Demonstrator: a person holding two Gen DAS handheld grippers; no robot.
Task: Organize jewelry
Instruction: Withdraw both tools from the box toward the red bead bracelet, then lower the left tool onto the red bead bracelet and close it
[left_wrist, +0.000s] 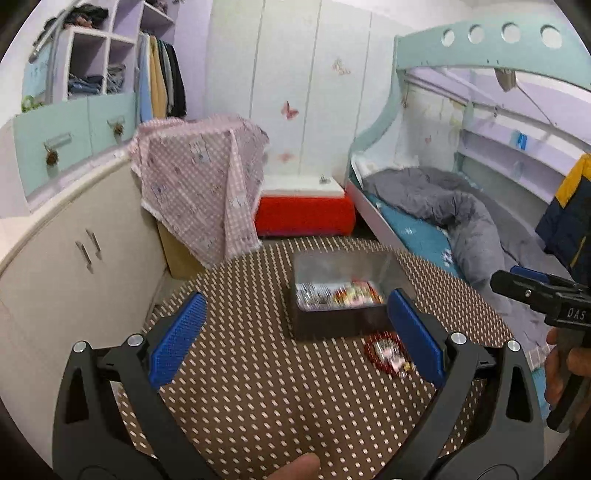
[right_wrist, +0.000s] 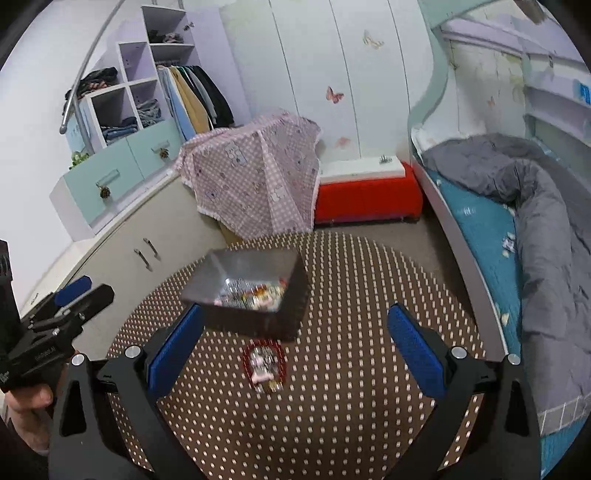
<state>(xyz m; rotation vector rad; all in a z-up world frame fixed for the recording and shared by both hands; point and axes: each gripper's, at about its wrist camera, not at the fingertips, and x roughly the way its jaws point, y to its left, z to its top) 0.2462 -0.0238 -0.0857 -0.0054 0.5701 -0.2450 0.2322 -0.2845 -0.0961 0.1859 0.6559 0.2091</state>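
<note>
**Jewelry: a loose, fiddly bundle beside its box**

Jewelry here comes in two lots, and both sit on the round bench covered in a brown cloth with pale dots (right_wrist: 351, 369). Largest on that bench is the dark, open rectangular box with shiny inner walls (right_wrist: 291, 295), standing near the middle with a heap of small glittering, red and pink pieces on its floor. It looks rigid and light, probably easy to nudge across the cloth if bumped.

Just in front of the box, close to its near wall, lies the small red-beaded bracelet bundled with pink and clear trinkets (right_wrist: 266, 365); the same bundle shows in the left view (left_wrist: 388, 352). Blur hides its detail. It is likely very light, limp and slippery, with beads that could roll or snag, so a pinch across the bunched middle, low against the cloth, seems safer than catching one strand.

The right tool (right_wrist: 295, 350) hangs above the bundle with its blue pads spread wide, holding nothing. The left tool (left_wrist: 295, 339) is equally wide apart and empty, facing the box.
</note>
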